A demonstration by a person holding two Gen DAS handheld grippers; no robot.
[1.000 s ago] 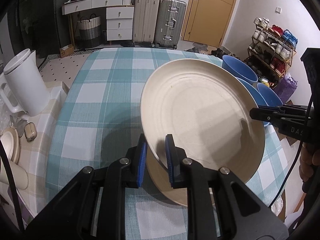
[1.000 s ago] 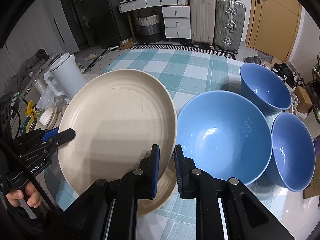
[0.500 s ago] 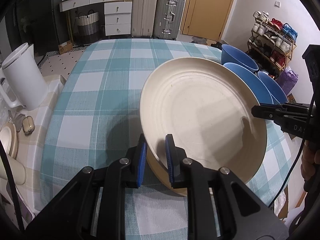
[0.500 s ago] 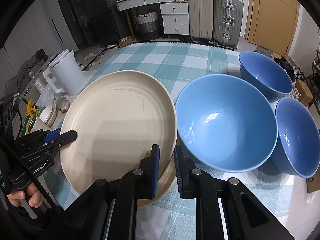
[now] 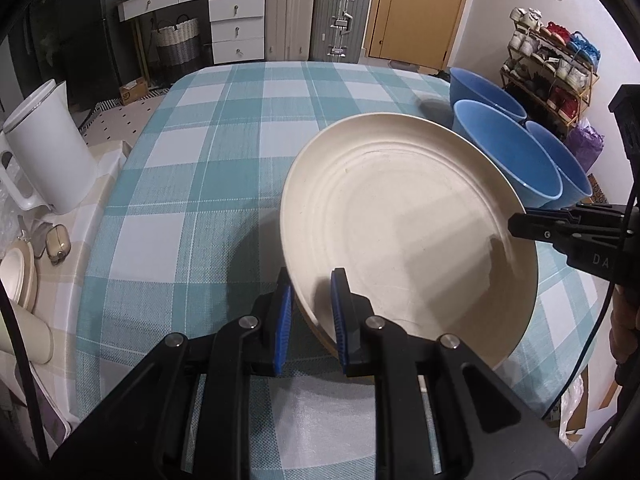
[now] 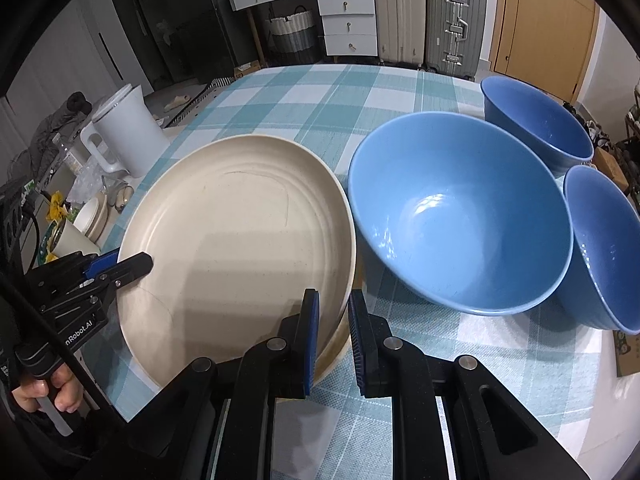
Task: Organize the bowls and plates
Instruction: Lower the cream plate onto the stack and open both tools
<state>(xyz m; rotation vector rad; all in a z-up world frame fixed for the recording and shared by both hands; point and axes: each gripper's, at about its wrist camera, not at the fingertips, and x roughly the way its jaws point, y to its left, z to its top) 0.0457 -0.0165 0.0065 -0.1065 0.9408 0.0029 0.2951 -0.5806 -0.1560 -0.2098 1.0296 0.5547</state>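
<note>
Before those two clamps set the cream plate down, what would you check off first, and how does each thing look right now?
1. Left gripper clamped on the cream plate's rim: ok.
2. Right gripper clamped on the opposite rim: ok.
3. Second plate lying under the held one, ready to receive it: ok, only its edge shows.
4. Held plate centred over the lower one: cannot tell, the lower one is mostly hidden.
5. Nearest blue bowl clear of the plate's edge: ok, though close beside it.
6. White kettle out of the way: ok, off on the side table.
</note>
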